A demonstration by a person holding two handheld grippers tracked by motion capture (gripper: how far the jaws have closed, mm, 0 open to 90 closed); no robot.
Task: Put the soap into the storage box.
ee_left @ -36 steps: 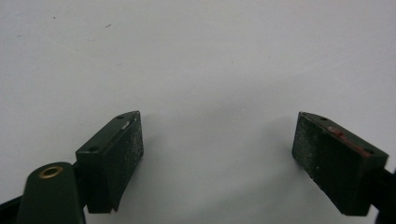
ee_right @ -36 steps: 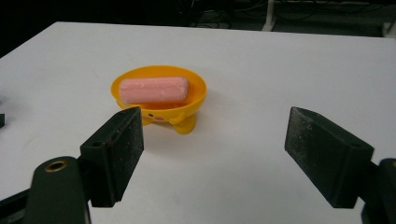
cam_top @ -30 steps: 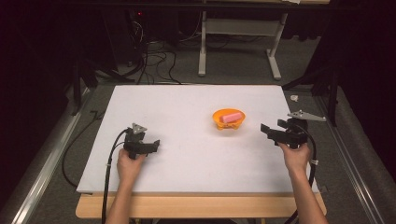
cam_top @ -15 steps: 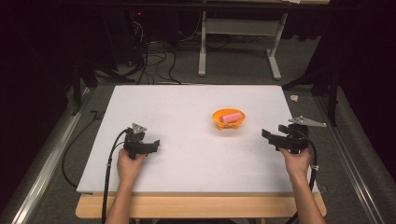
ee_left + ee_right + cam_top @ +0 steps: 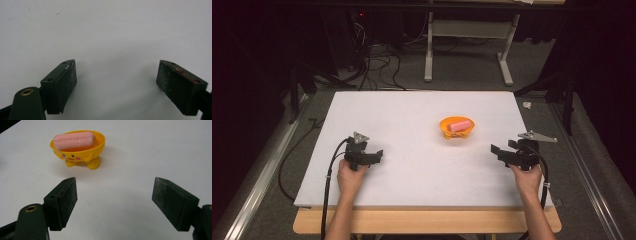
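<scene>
A small yellow-orange bowl [image 5: 457, 130] with a cartoon face and little feet stands on the white table [image 5: 412, 115], right of centre. A pink bar [image 5: 460, 125] lies in it, also seen as the pink bar [image 5: 73, 140] inside the bowl [image 5: 85, 151] in the right gripper view. My right gripper [image 5: 497, 151] rests near the table's right edge, open and empty, jaws pointing toward the bowl with bare table between [image 5: 114, 205]. My left gripper [image 5: 377, 155] sits at the left, open, with bare table between its jaws [image 5: 116, 80].
Beyond the far edge of the table are a grey floor, cables [image 5: 372, 65] and a white stand's legs [image 5: 467, 50]. Metal rails [image 5: 592, 165] run along both sides. A wooden edge [image 5: 422, 220] fronts the table.
My right gripper has drifted back toward the front edge and slightly right, away from the bowl. The left gripper has stayed put.
</scene>
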